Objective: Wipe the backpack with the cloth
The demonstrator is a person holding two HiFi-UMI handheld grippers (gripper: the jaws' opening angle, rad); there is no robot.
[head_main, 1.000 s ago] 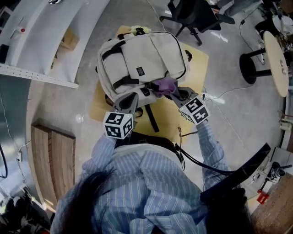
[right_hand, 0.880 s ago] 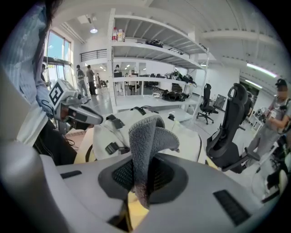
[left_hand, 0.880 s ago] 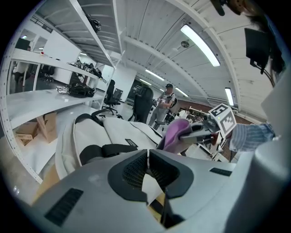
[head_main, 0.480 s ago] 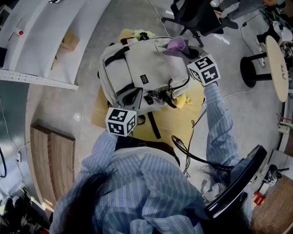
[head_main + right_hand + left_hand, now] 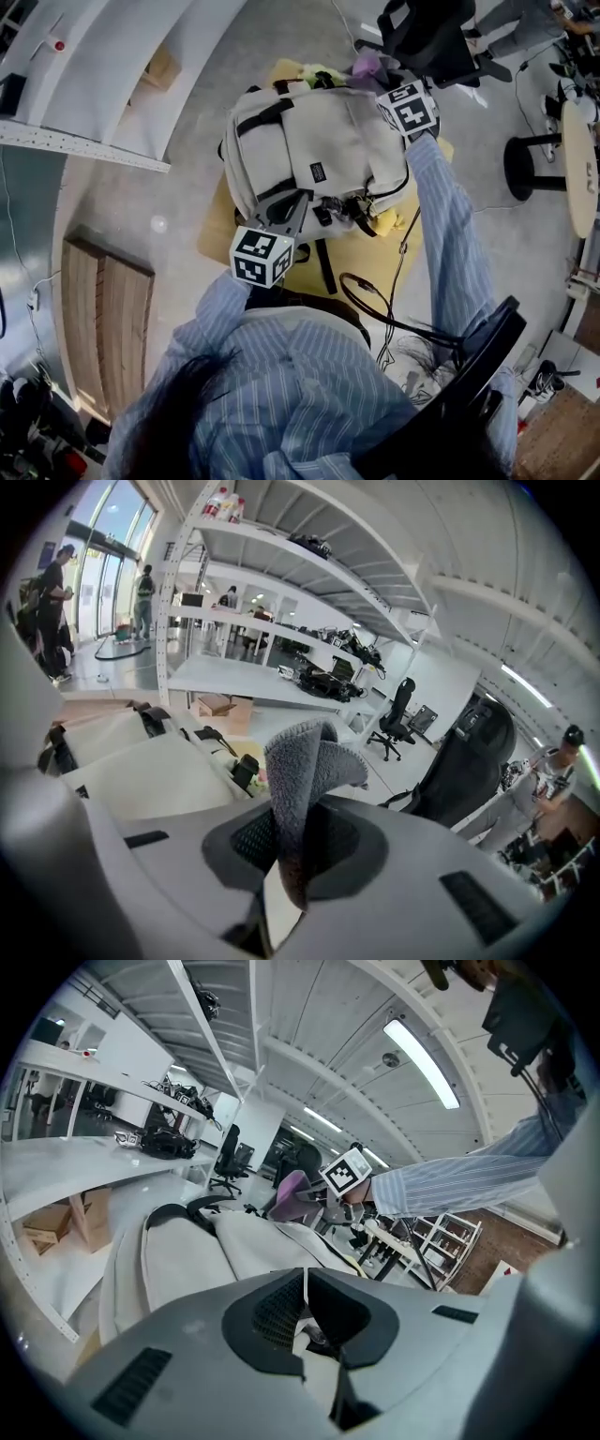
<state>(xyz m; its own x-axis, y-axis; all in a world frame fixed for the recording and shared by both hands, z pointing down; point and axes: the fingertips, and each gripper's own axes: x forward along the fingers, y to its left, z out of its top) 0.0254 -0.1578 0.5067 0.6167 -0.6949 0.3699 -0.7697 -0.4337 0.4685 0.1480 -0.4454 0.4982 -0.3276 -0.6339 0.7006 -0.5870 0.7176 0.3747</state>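
A beige backpack [image 5: 323,141] with black straps lies on a yellowish table top [image 5: 361,253]. My right gripper [image 5: 380,82] is at the pack's far top end, shut on a purple-grey cloth [image 5: 367,64]. In the right gripper view the cloth [image 5: 305,780] stands folded up out of the shut jaws, with the backpack [image 5: 141,771] to the left below. My left gripper [image 5: 292,208] is at the pack's near bottom edge. In the left gripper view its jaws are closed with a bit of the backpack [image 5: 187,1251] pinched low between them; the cloth [image 5: 291,1190] shows far off.
A black office chair [image 5: 427,33] stands just beyond the table's far end. White shelving [image 5: 94,75] runs along the left. A round stool [image 5: 577,155] is at the right. A black cable [image 5: 375,305] loops off the table's near edge, and something yellow [image 5: 389,220] lies by the pack.
The right gripper carried the cloth from the pack's near lower end up across its front to the far top end. The left gripper stayed at the bottom edge.
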